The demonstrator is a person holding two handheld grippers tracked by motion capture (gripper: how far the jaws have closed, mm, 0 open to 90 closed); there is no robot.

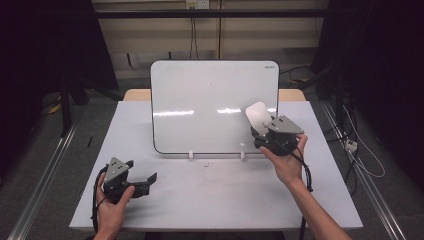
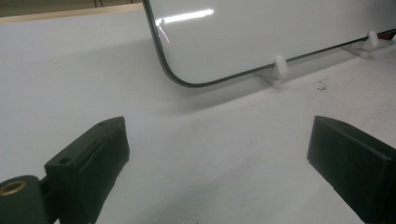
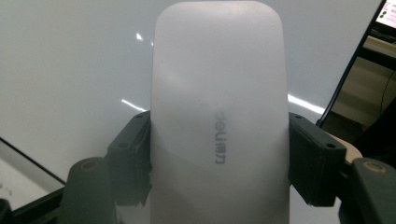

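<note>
A whiteboard (image 1: 200, 105) leans upright on small white clips at the middle of the white table (image 1: 215, 200). My right gripper (image 1: 260, 131) is shut on a white board eraser (image 1: 258, 116), held against the board's lower right area. In the right gripper view the eraser (image 3: 219, 112) stands between the two black jaws, its printed back facing the camera and the board (image 3: 70, 70) behind it. My left gripper (image 1: 150, 181) rests low at the front left of the table, open with nothing between its jaws. The left gripper view shows the board's lower corner (image 2: 187, 70) ahead.
Two white clips (image 1: 190, 155) (image 1: 243, 155) hold the board's bottom edge. Dark stands and cables (image 1: 350, 145) sit beyond the table's right side. A metal rail (image 1: 45, 185) runs along the floor at the left.
</note>
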